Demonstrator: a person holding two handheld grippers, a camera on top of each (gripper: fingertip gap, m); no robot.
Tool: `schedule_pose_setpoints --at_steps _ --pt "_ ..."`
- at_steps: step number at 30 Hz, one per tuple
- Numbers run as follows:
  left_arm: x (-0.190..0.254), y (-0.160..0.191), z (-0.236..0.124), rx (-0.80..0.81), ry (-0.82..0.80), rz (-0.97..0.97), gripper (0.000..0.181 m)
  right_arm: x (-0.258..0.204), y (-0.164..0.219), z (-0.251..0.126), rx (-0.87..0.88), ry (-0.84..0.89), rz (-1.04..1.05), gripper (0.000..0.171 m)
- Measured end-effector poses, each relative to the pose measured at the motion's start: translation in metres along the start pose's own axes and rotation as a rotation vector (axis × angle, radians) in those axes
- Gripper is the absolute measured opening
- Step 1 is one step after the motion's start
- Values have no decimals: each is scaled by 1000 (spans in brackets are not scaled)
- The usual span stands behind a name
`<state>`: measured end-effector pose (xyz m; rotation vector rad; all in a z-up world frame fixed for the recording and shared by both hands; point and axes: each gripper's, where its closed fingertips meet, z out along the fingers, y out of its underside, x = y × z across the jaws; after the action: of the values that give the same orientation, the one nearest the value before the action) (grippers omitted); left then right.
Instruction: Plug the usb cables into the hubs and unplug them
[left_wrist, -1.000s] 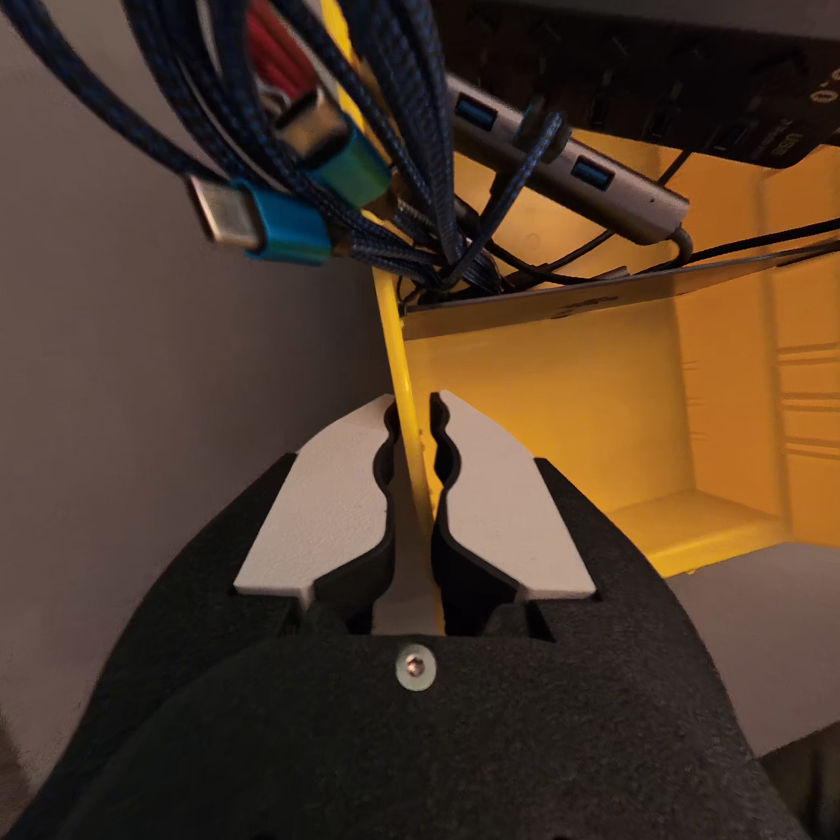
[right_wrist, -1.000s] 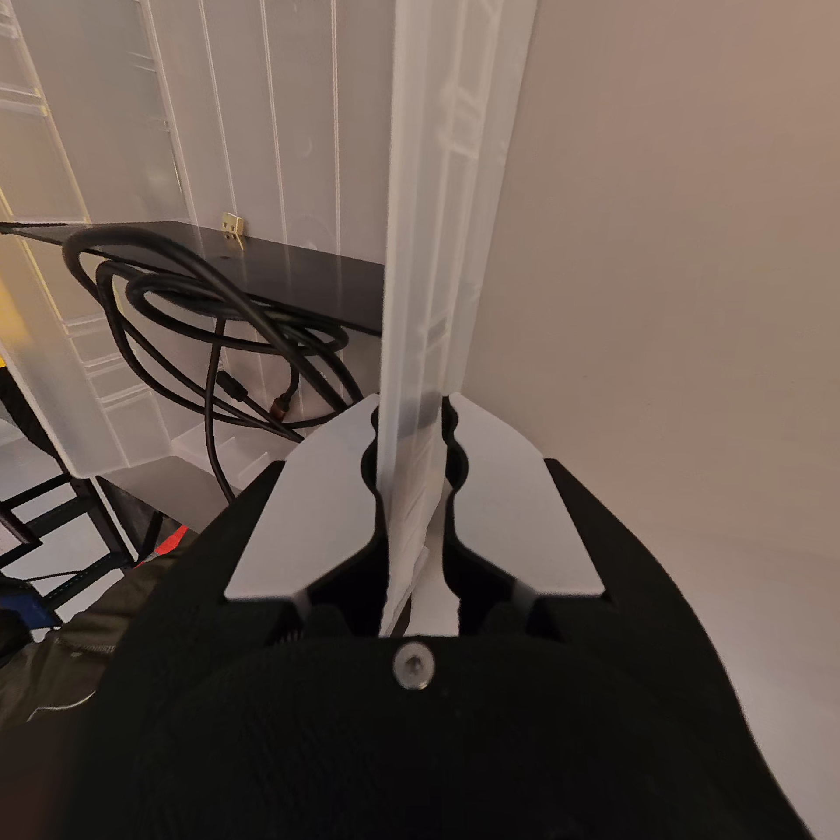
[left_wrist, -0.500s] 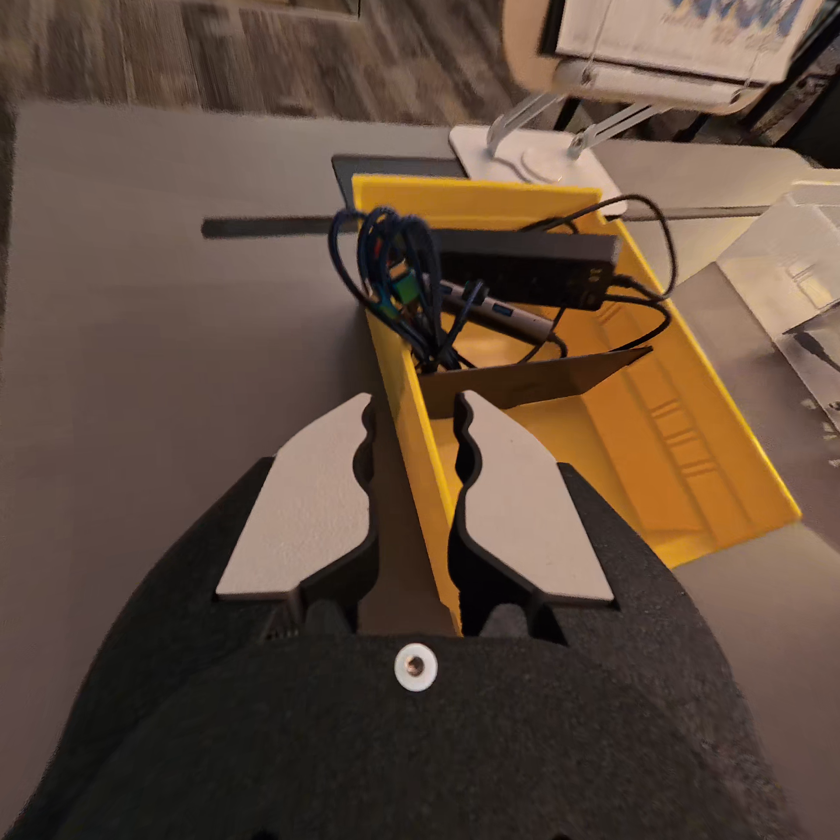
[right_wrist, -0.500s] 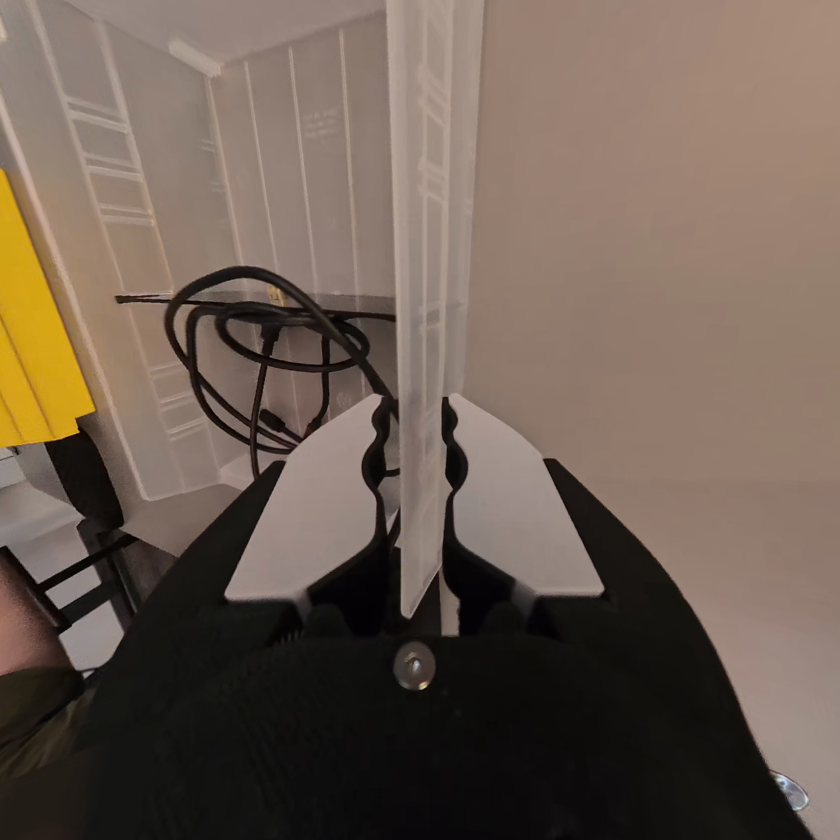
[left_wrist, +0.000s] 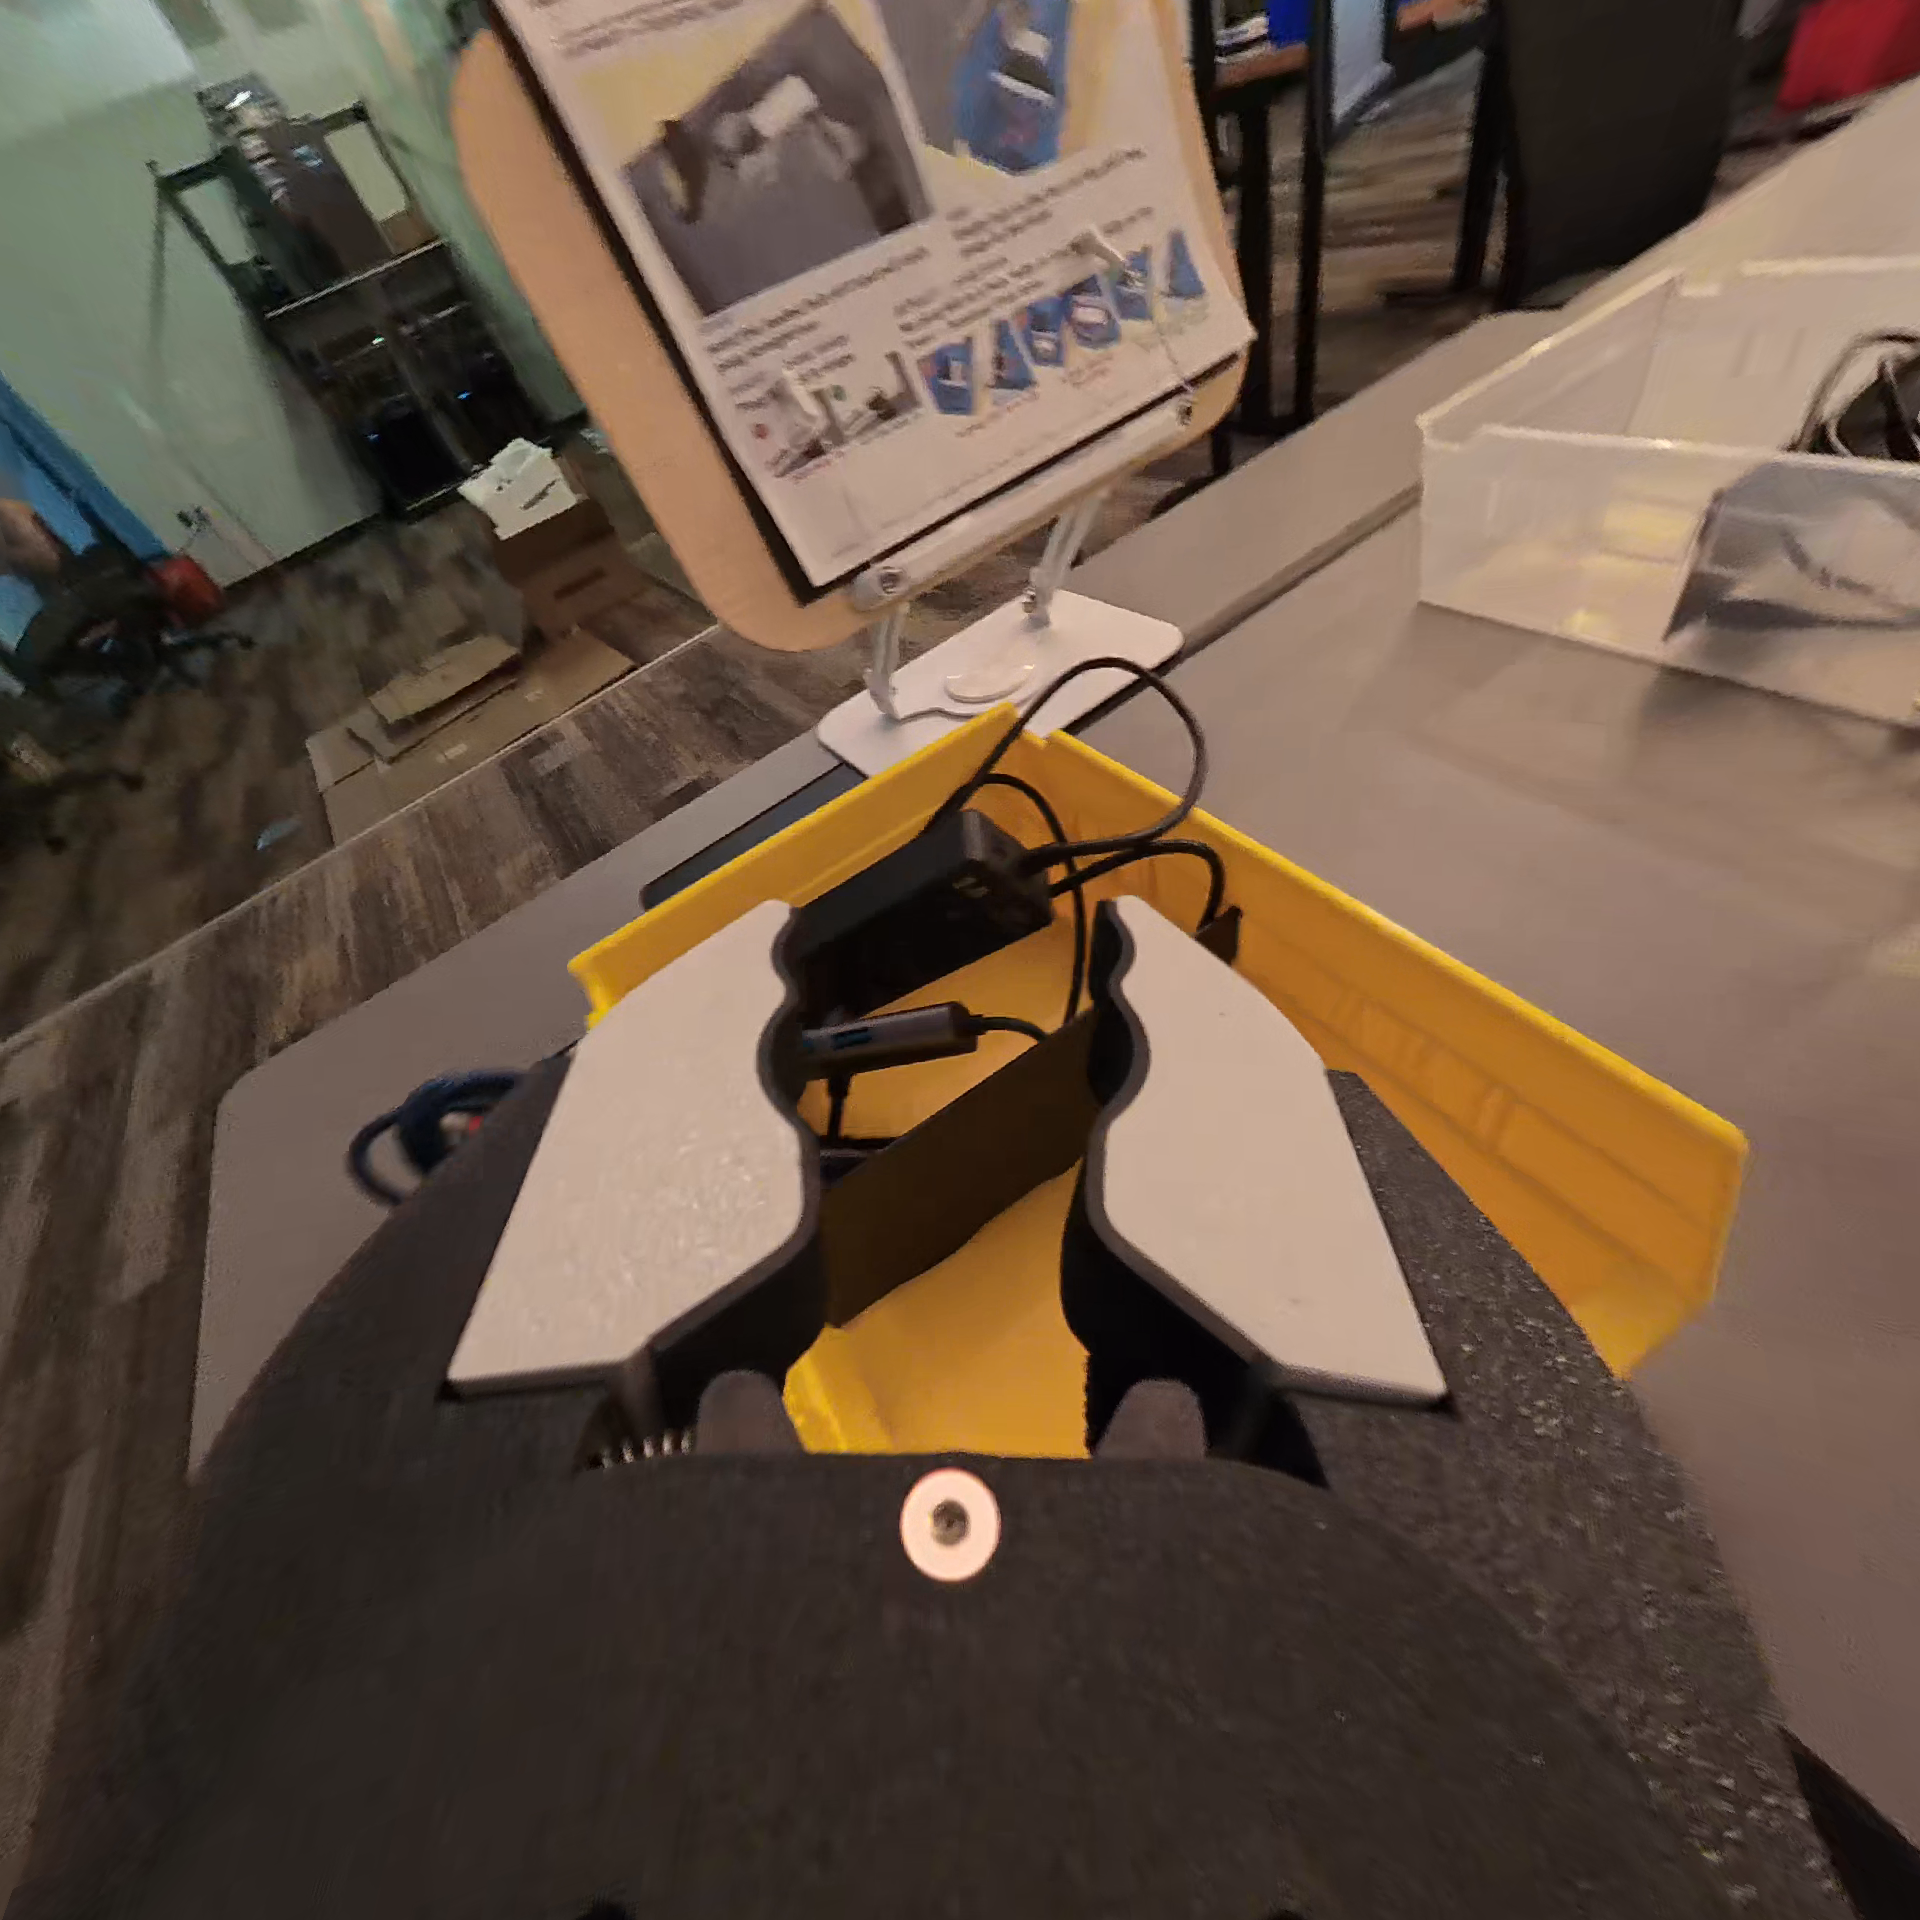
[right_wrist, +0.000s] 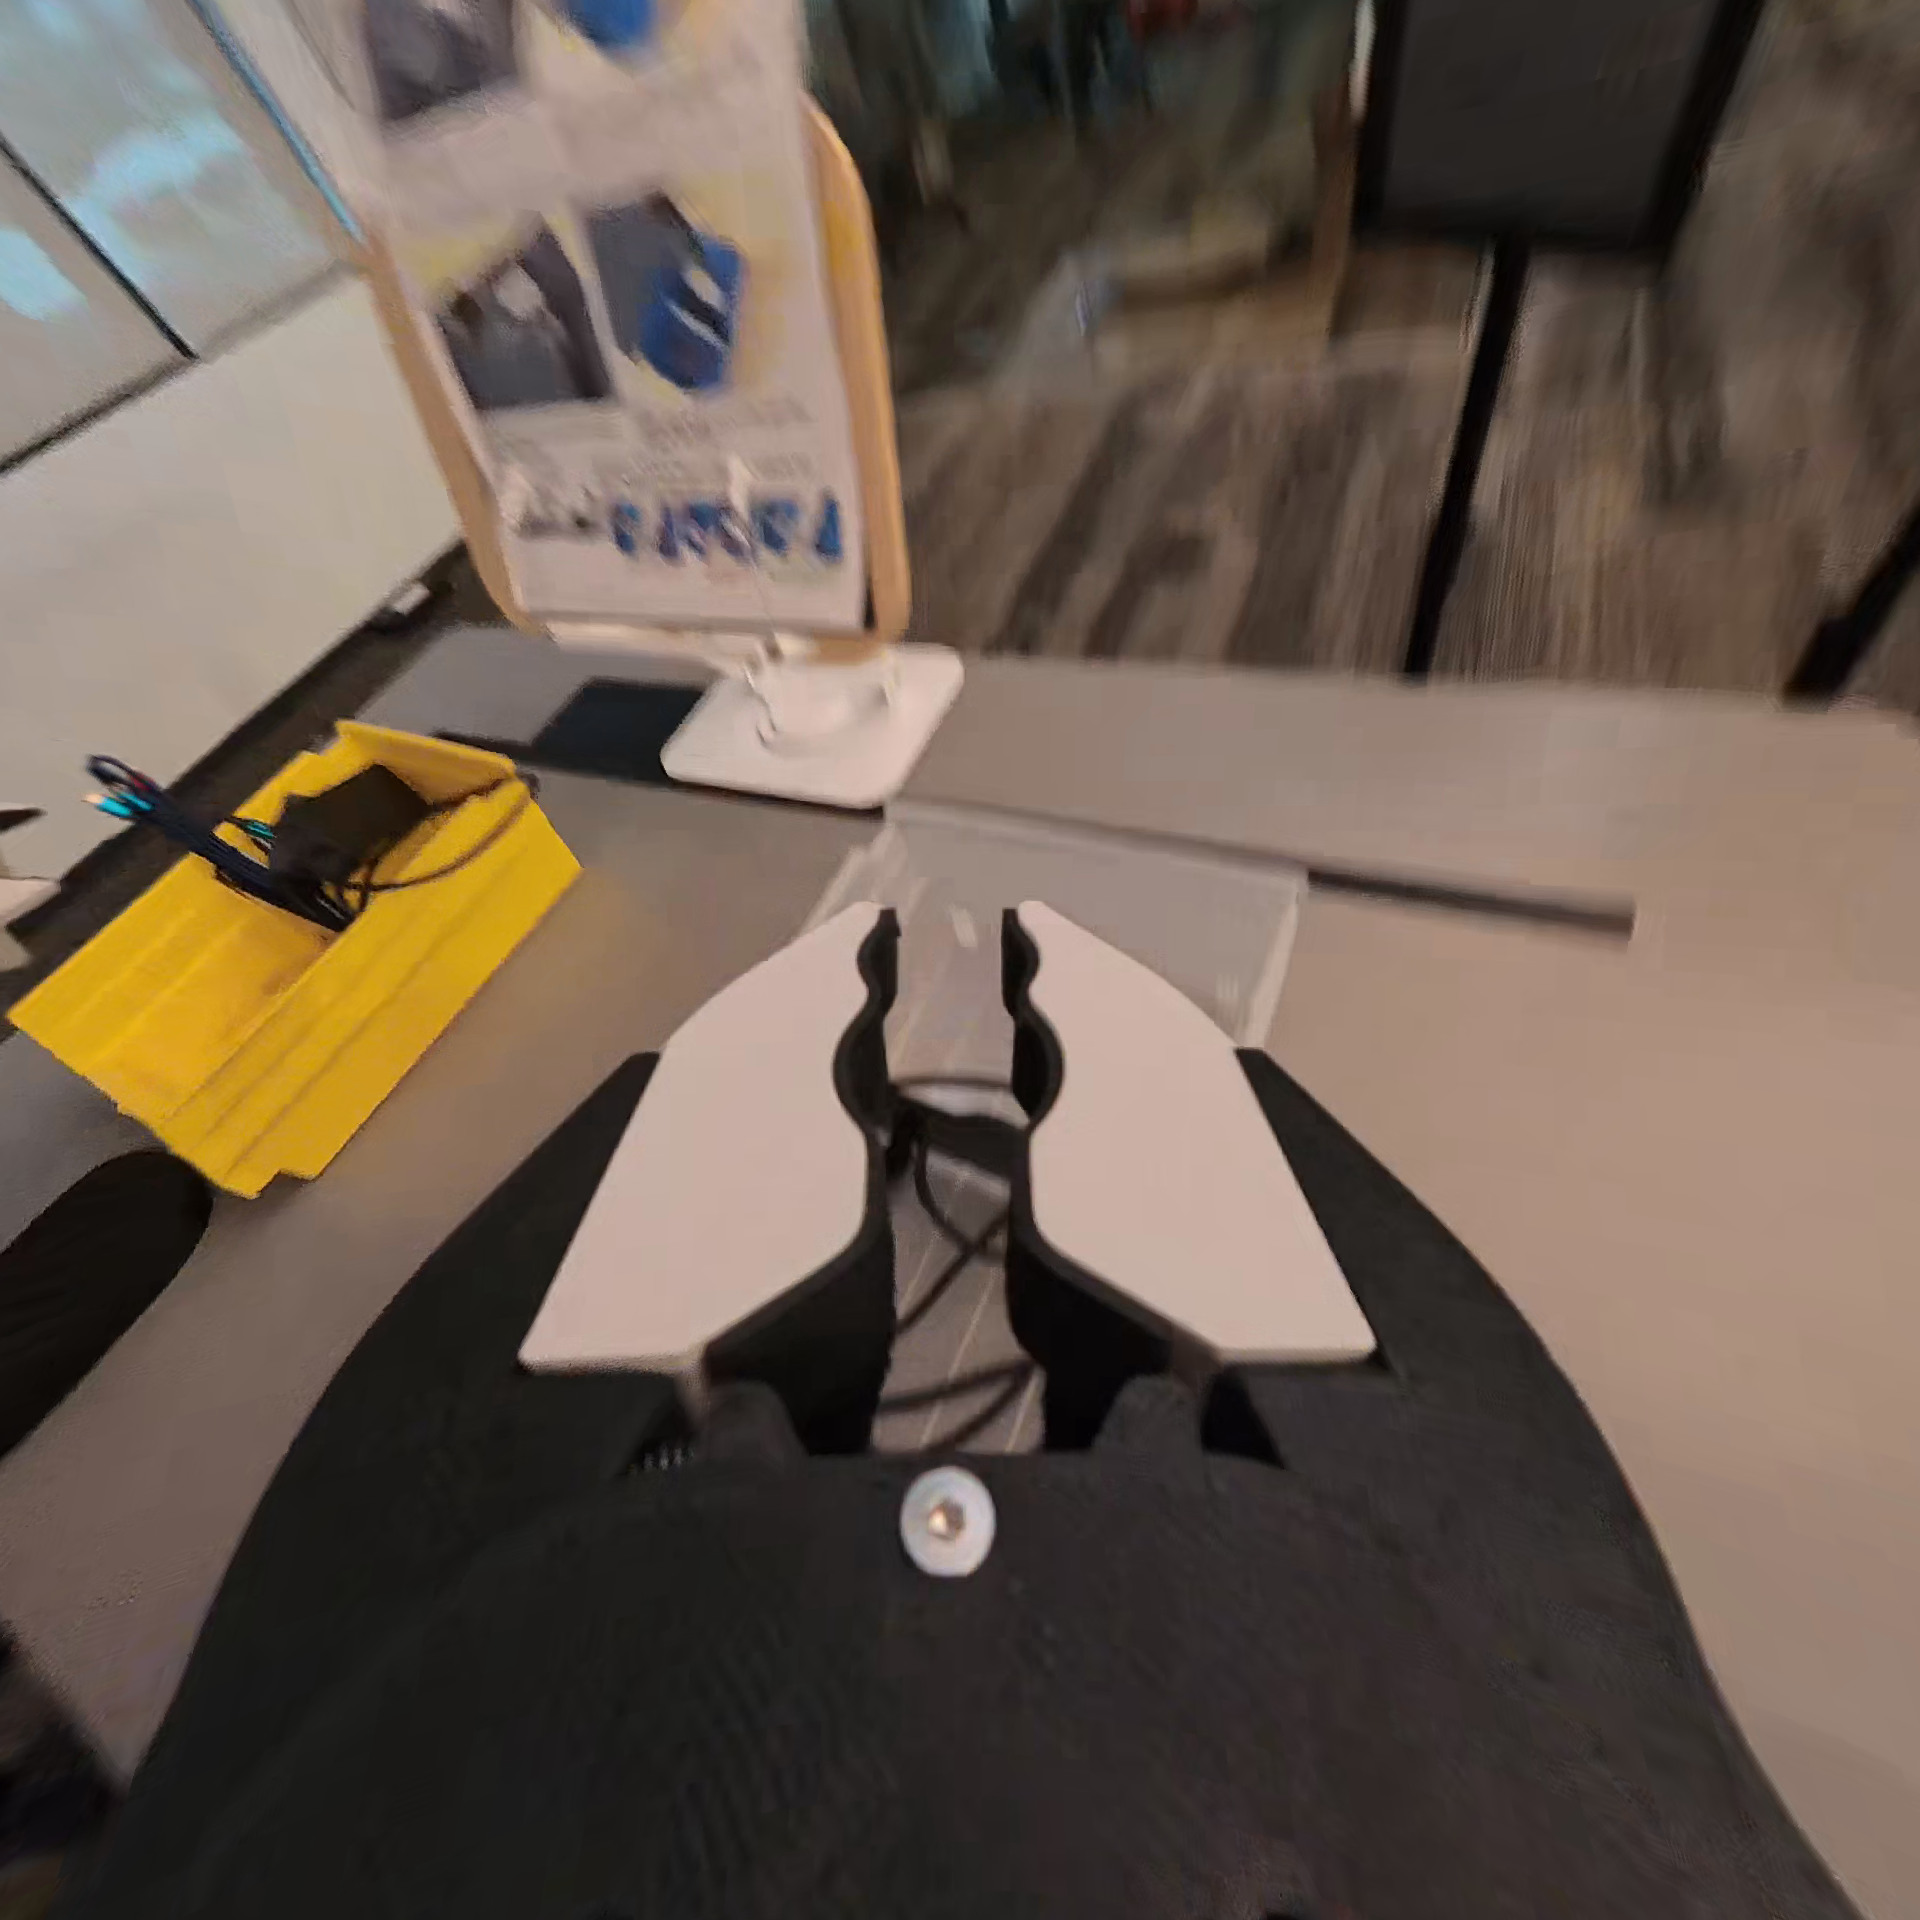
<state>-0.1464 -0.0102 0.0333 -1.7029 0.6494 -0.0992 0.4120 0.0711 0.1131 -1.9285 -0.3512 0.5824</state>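
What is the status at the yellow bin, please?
Left gripper open above yellow bin, right gripper open over clear bin. Hubs and cables inside, untouched. Dark divider crosses the bin.

Warm, dim indoor light; wide-angle edges bend, and the right wrist view is motion-blurred.

1. The left tool has a broad black body with a grainy, foam-like skin that fills the lower frame.
2. Its two fingers carry flat pale grey plates, each edged in black with a wavy inner contour.
3. A round silver screw sits at 6 o'clock below the finger roots, and a small coil spring shows at 8 o'clock from it.
4. The right tool matches: black textured body, pale plates on the fingers, a silver hex screw.
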Motion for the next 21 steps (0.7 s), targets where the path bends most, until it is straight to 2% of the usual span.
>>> schedule_pose_setpoints --at_steps 2,4,8,11,15,18,21 --pt "7 1 9 1 13 76 48 -21 -21 -6 125 -34 -108 20" --pt "2 8 16 -42 -29 186 51 -40 -38 -10 245 -53 -198 24" --pt "-6 34 24 -252 -19 383 59 -85 -64 -21 509 -161 -312 33" --pt "-11 45 28 -348 3 497 56 -111 -75 -31 725 -210 -389 34" --pt "-28 69 36 -535 -25 736 47 -137 -63 -15 626 -319 -396 34" --pt "-36 82 44 -622 0 772 46 -149 -54 -4 579 -351 -458 35" --pt "-39 79 51 -637 17 863 40 -154 -47 7 529 -371 -474 35"
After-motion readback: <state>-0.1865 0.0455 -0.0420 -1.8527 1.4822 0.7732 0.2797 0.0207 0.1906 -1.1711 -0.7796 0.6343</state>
